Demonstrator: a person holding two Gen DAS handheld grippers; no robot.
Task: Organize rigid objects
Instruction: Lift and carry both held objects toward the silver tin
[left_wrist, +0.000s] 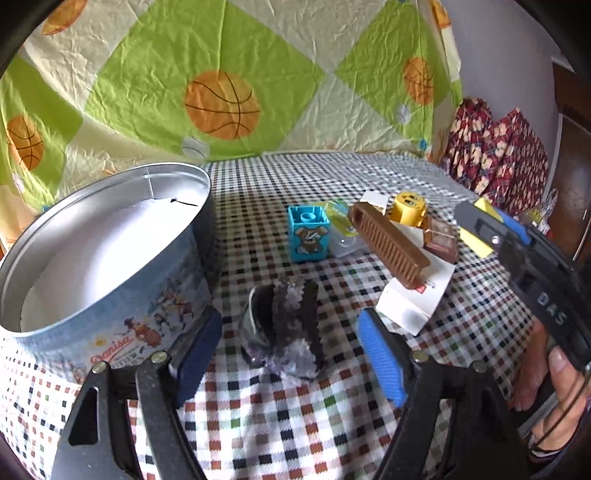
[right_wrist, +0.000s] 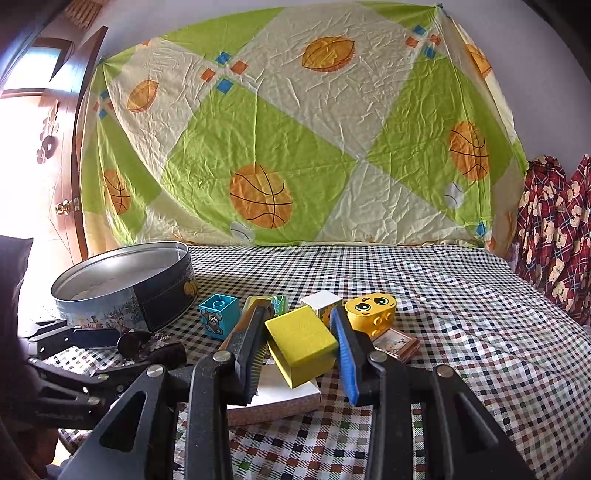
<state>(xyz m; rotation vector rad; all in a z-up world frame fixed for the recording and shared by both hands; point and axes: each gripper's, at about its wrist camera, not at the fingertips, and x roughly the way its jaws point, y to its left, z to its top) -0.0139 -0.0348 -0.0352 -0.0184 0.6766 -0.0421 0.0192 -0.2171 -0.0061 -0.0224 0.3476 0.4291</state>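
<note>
My left gripper (left_wrist: 290, 356) stands open on the checked cloth, with a dark lumpy piece with pale purple crystals (left_wrist: 284, 321) lying between its blue pads, untouched by either. Just left of it stands a round metal tin (left_wrist: 110, 240), open and white inside. My right gripper (right_wrist: 299, 332) is shut on a yellow block (right_wrist: 301, 341), held slightly above a white flat box (right_wrist: 280, 398). In the left wrist view that right gripper (left_wrist: 484, 225) shows at the right edge, held by a hand. In the right wrist view the left gripper (right_wrist: 122, 354) sits low at the left, by the tin (right_wrist: 125, 288).
A pile lies mid-table: a turquoise block with a dog picture (left_wrist: 308, 234), a brown brush (left_wrist: 388, 243), a yellow face block (right_wrist: 371, 310), a white cube (right_wrist: 321, 302) and a small brown frame (right_wrist: 397, 343). A sports-print sheet hangs behind; red patterned fabric is at right.
</note>
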